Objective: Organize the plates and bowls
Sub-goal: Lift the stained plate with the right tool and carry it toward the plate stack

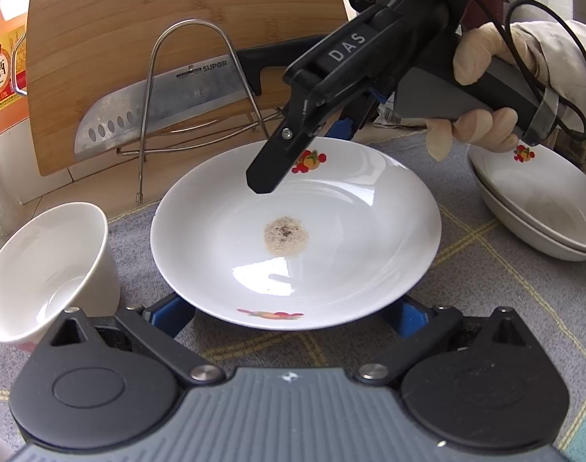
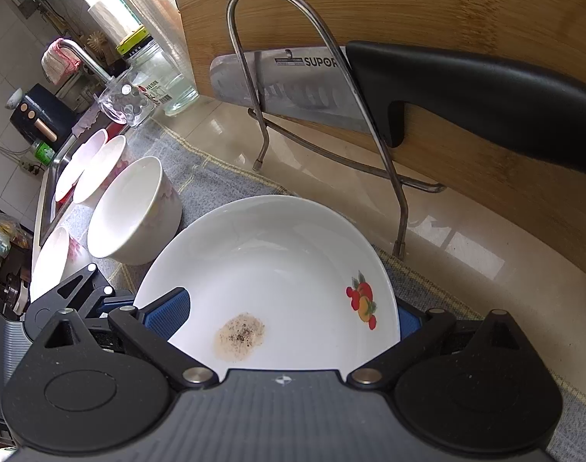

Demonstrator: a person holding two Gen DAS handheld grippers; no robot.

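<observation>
A white plate (image 1: 331, 231) with fruit prints and a brown stain in its middle lies on a grey checked cloth (image 1: 485, 308). My left gripper (image 1: 291, 319) is open, its two blue pads spread wide and tucked under the plate's near rim. My right gripper (image 1: 289, 158), held by a gloved hand, reaches in from the upper right and straddles the far rim, one finger above the plate and the other below it. In the right wrist view the plate (image 2: 277, 269) runs between the right gripper's (image 2: 289, 319) wide-apart fingers. The left gripper (image 2: 112, 300) shows at the plate's left edge.
A white bowl (image 1: 42, 269) stands left of the plate, with several more bowls (image 2: 96, 169) towards the sink. Two stacked plates (image 1: 531, 208) sit at the right. Behind are a wire rack (image 1: 192, 88) holding a knife (image 1: 169, 104) and a cutting board (image 1: 177, 7), plus a bottle (image 1: 0, 77).
</observation>
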